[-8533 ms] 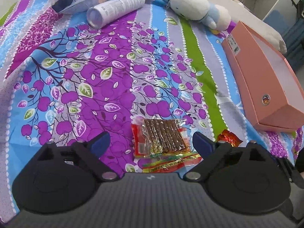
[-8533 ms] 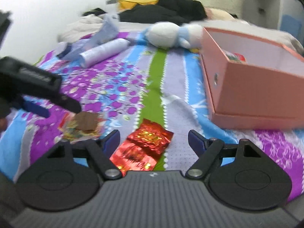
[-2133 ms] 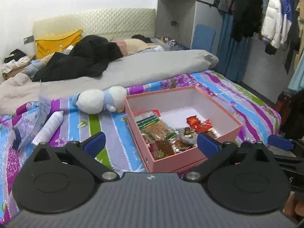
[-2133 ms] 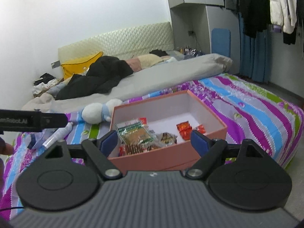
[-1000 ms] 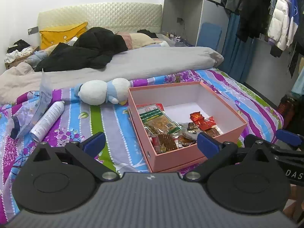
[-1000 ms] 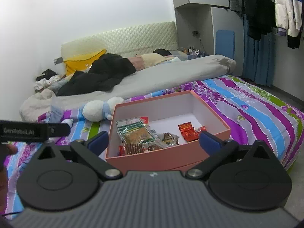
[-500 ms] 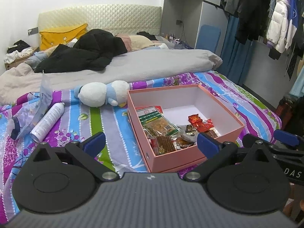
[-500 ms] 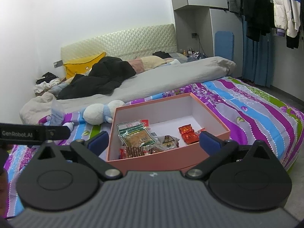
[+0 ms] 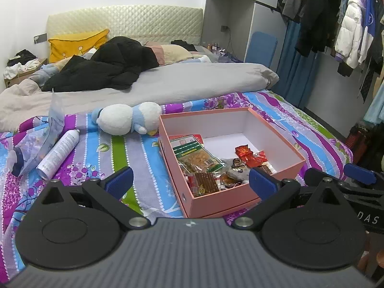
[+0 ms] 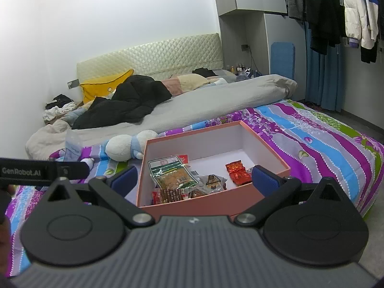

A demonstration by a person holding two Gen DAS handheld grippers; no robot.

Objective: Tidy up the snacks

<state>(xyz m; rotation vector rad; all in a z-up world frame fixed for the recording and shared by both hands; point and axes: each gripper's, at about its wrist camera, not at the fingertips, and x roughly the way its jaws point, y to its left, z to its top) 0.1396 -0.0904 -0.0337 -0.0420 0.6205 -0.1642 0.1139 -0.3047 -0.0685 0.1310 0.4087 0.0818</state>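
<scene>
A pink cardboard box (image 9: 240, 202) stands open on the striped floral bedspread. Inside lie several snacks: a green-labelled packet (image 9: 195, 154), red foil packets (image 9: 250, 156) and a packet of brown sticks (image 9: 204, 182). My left gripper (image 9: 190, 183) hovers open and empty, held back above the box's near left corner. From the right wrist view the same box (image 10: 199, 204) and red packets (image 10: 237, 170) show between the wide-open, empty fingers of my right gripper (image 10: 194, 179). The other gripper's blue finger (image 9: 360, 170) pokes in at the right.
A white and blue plush toy (image 9: 127, 120), a white spray can (image 9: 58, 153) and a clear plastic bag (image 9: 36, 141) lie left of the box. A grey duvet (image 9: 192, 81) and black clothing (image 9: 108, 69) lie behind. Hanging clothes (image 9: 348, 24) line the right wall.
Both grippers have pulled up and back from the bedspread. The stick packet and red packets that lay on the bed are in the box. Over the last second the views barely shift.
</scene>
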